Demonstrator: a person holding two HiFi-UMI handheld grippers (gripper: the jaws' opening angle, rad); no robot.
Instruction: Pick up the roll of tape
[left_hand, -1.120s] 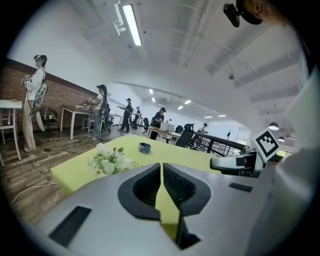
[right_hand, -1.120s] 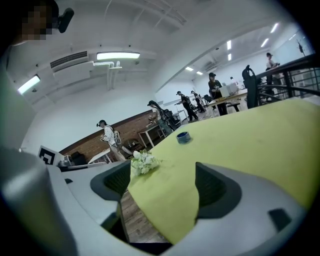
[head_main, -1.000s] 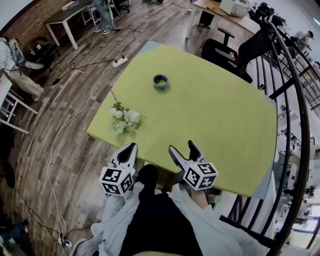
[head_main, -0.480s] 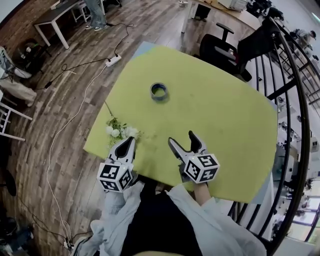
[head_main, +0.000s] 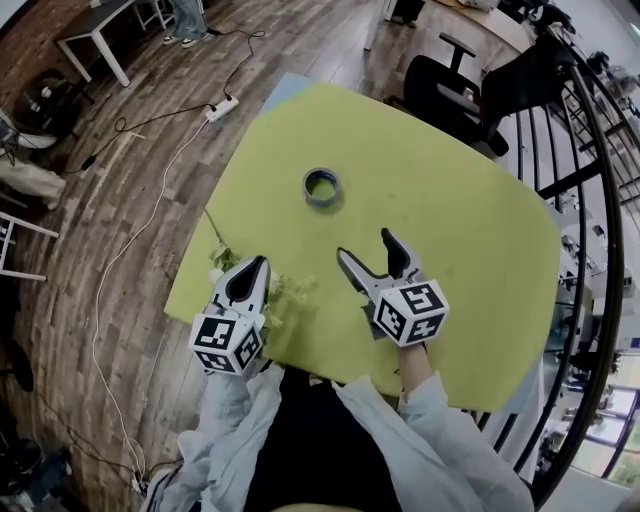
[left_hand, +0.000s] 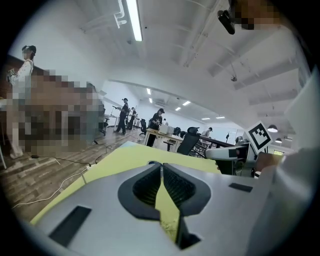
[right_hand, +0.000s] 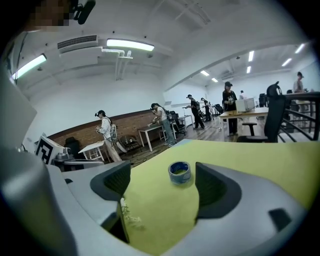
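One roll of tape (head_main: 321, 201) lies flat (hole facing up).

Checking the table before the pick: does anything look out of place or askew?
Only the flower sprig: it lies loose on its side at the table's near-left edge, partly hidden by the left gripper. The roll of tape sits flat mid-table, apart from it; nothing looks spilled.

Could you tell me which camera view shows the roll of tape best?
The right gripper view: the roll of tape sits close, unobstructed, framed between the open jaws. The head view shows it small, from above. The left gripper view's shut jaws hide nearly all of it.
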